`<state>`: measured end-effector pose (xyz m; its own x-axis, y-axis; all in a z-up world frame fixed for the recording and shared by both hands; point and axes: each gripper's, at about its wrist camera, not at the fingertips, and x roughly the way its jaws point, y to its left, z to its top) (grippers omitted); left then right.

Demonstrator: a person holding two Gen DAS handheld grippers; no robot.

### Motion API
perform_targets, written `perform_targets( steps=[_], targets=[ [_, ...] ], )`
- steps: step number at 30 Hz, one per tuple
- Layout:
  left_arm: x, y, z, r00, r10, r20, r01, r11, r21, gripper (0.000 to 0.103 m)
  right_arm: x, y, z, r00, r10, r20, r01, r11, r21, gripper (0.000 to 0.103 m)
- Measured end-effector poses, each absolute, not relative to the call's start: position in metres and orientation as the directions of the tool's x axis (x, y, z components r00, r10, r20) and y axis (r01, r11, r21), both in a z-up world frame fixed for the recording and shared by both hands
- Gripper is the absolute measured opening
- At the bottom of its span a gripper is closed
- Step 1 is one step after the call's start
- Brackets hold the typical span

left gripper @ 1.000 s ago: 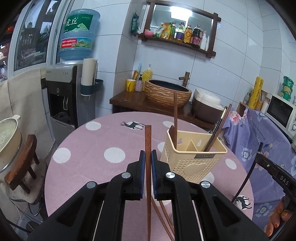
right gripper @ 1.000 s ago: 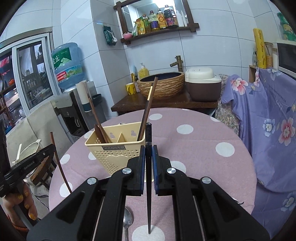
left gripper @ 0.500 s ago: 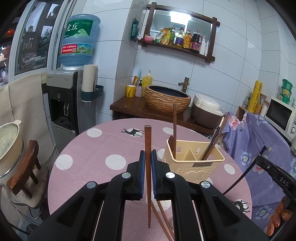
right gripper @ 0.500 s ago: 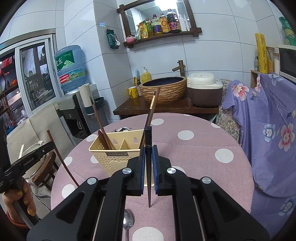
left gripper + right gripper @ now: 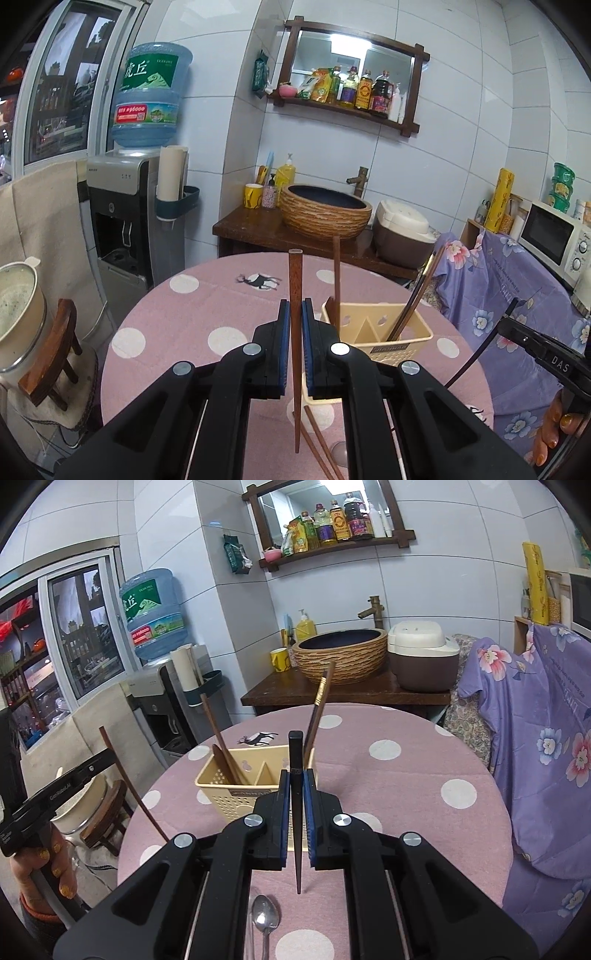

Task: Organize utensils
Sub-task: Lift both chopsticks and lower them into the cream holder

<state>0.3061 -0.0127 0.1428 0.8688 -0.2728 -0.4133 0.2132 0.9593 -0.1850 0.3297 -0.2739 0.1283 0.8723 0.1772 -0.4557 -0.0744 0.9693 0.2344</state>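
Note:
My left gripper (image 5: 294, 314) is shut on a reddish-brown wooden chopstick (image 5: 295, 280) held upright, its tip hanging above the pink dotted table (image 5: 207, 295). My right gripper (image 5: 295, 784) is shut on a black chopstick (image 5: 295, 753), also upright and clear of the table. A cream slotted utensil basket (image 5: 391, 343) (image 5: 236, 794) stands just beyond both, holding wooden utensils (image 5: 221, 746) in one end and dark chopsticks (image 5: 417, 295) in the other. Two brown chopsticks (image 5: 321, 439) lie on the table under the left gripper. A metal spoon (image 5: 264, 919) lies under the right gripper.
A wooden counter behind the table carries a woven basin (image 5: 325, 214) and a rice cooker (image 5: 402, 236). A water dispenser (image 5: 136, 221) stands at the left, a small wooden chair (image 5: 55, 354) beside the table, and purple flowered cloth (image 5: 535, 738) on the right.
Both grippers have risen with their chopsticks; the lower tips now hang clear above the table, and the basket sits lower in each view.

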Motion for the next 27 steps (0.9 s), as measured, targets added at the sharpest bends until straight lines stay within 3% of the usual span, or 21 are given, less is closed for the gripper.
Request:
perform_targets(
  steps=[7,16,27],
  targets=[
    [0.298,-0.021,0.205,0.902,-0.313,-0.298,0.272,0.947,-0.173,0.007,0.327,-0.268,0.194,0.895,0.234,-0.379,-0.153,0.961,0.232,0.008],
    [0.322,-0.054,0.262,0.946,-0.283,-0.16,0.254,0.951,-0.178,0.007,0.352,-0.256,0.261,0.949,0.178,-0.261,-0.125,0.97,0.207,0.008],
    [0.365,-0.078,0.202,0.918,-0.276,-0.284,0.223,0.953,-0.205,0.007,0.4,-0.259,0.211,0.947,0.095,-0.308,-0.037,0.981,0.191,0.008]
  ],
)
